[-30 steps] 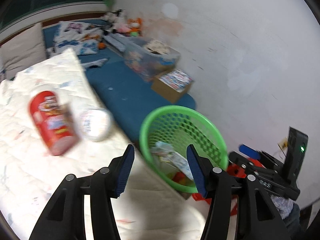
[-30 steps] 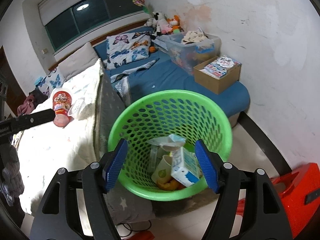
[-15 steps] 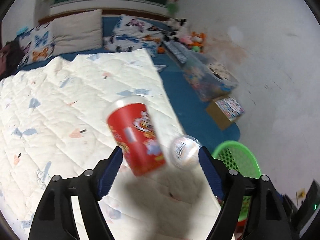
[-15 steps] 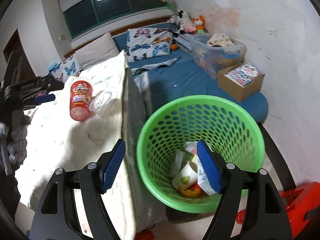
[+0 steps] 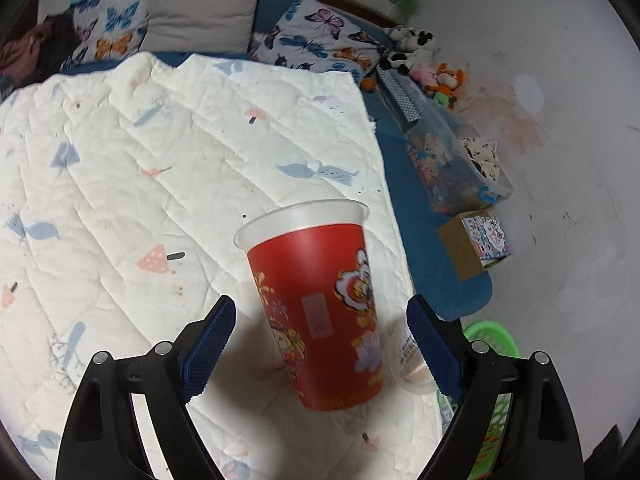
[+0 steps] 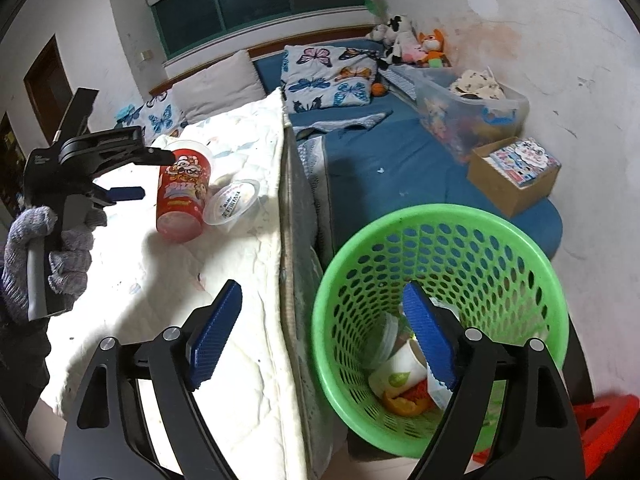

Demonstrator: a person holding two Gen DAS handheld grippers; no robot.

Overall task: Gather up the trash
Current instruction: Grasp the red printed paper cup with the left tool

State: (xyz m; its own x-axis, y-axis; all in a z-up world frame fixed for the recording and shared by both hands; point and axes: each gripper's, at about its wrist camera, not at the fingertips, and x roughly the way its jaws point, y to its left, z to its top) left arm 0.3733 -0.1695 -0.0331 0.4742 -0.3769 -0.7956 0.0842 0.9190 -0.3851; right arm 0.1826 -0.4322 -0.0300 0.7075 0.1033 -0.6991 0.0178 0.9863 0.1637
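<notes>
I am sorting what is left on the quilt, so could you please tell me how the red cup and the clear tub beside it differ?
The red cup is tall, opaque and printed with cartoon figures; the clear tub is squat and see-through, with small dark lettering. The red cup sits between the left gripper's opening jaws, untouched; the clear tub lies outside them. Both lie tipped over on the white quilt, side by side.

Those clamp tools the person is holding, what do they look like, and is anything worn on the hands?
Each gripper is a black plastic frame with triangular cut-outs and silver rivets, ending in two ribbed blue pads. The left hand wears a grey speckled knit glove.
</notes>
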